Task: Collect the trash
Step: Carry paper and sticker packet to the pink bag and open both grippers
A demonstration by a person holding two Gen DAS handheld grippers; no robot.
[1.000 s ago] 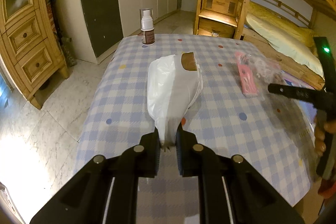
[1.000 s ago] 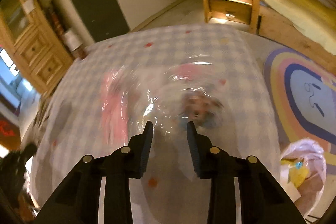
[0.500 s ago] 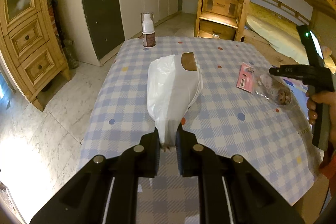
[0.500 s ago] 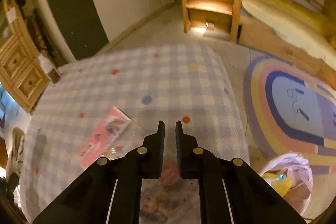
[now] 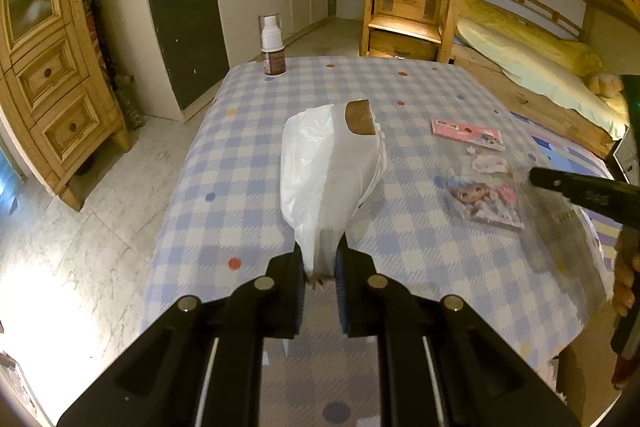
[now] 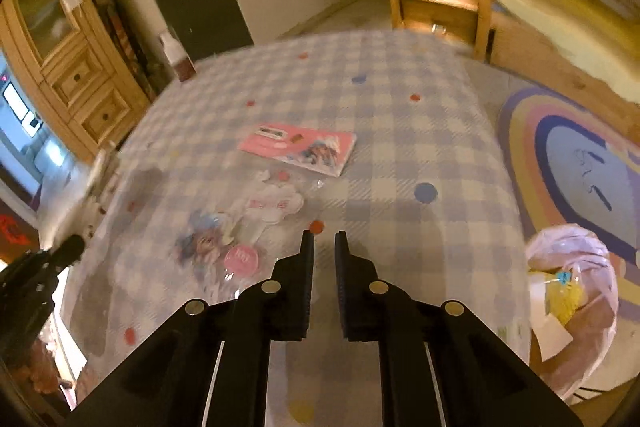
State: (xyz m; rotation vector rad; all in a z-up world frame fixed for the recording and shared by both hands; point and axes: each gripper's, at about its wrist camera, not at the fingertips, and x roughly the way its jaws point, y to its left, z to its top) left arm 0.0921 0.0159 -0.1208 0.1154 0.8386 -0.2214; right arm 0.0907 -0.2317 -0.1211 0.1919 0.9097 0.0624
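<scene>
a white plastic bag [image 5: 328, 179] is pinched at its neck by the left gripper [image 5: 320, 267] above a checked tablecloth [image 5: 240, 163]. to its right, a pink card [image 5: 466, 134] and a clear doll wrapper [image 5: 486, 201] are left lying on the cloth. the right gripper [image 6: 322, 247] is held over them with its jaws nearly closed on nothing.

What we see on the table [image 5: 224, 163]

Our bag [image 5: 328, 179] lies mid-table, the bottle [image 5: 273, 47] behind it at the far edge, the card [image 5: 466, 133] and wrapper [image 5: 486, 201] to its right.

Marble floor [image 5: 100, 211], wood bunk bed [image 5: 520, 39], cabinet [image 5: 52, 99].
</scene>
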